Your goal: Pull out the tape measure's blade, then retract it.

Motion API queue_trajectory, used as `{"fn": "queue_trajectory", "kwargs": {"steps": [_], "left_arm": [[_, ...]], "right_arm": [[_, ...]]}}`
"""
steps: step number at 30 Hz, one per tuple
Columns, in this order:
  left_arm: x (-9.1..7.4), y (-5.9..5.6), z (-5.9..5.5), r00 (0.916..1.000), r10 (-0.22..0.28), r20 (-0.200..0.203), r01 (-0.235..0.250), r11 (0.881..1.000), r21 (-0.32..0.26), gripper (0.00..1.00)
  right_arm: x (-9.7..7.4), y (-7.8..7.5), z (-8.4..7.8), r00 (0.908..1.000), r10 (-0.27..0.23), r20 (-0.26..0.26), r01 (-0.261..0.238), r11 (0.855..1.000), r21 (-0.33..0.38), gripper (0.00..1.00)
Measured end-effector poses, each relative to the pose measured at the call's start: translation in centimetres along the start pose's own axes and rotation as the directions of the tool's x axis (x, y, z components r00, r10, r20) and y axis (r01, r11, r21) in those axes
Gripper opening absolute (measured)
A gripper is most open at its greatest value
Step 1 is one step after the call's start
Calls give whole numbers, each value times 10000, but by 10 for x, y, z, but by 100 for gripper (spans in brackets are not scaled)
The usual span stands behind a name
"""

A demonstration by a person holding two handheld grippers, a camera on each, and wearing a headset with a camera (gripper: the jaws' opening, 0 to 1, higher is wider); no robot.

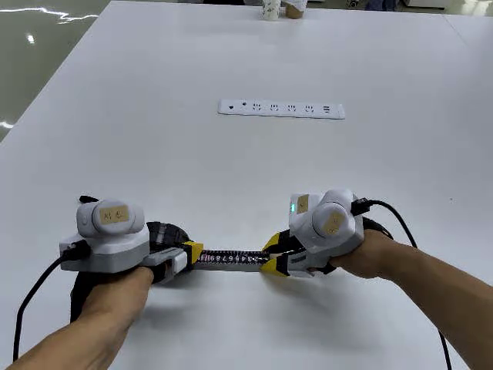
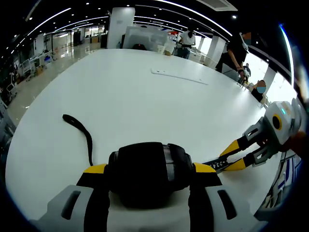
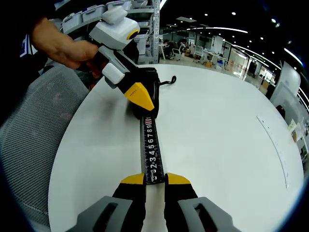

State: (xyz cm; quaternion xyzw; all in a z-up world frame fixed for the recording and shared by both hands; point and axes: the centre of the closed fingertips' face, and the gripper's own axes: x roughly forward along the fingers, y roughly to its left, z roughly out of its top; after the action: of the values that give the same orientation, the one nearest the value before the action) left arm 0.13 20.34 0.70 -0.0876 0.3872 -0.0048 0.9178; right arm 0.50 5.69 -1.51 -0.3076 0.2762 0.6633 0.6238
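Blade (image 3: pixel 150 145) stands drawn a short way out of the tape measure (image 2: pixel 147 171), running straight between the two grippers, low over the white table (image 1: pixel 231 169). It is a dark strip with pale numerals, 1 through 9 legible in the right gripper view, and fine tick marks along its edges. The tape measure is a rounded black housing at the near part of the table. The blade leaves it on the side that faces the right gripper (image 3: pixel 154 180). A thin black strap (image 2: pixel 82 133) trails from the housing in a loose curve on the tabletop. The left gripper (image 1: pixel 183 251) clamps the housing between its yellow-tipped jaws, one on either side. The right gripper has its yellow tips pinched together on the blade's free end, at the low numbers. Farther back on the table lies a white power strip (image 1: pixel 281 109), well apart from the work.
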Motion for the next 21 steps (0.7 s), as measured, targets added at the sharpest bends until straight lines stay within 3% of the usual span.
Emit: {"fn": "queue_trajectory", "kwargs": {"steps": [21], "left_arm": [[0,1,0,10000,-72,-43,71,9999,-83,61]], "right_arm": [[15,2,18,9999,50,130,-50,10000,1,11]]}}
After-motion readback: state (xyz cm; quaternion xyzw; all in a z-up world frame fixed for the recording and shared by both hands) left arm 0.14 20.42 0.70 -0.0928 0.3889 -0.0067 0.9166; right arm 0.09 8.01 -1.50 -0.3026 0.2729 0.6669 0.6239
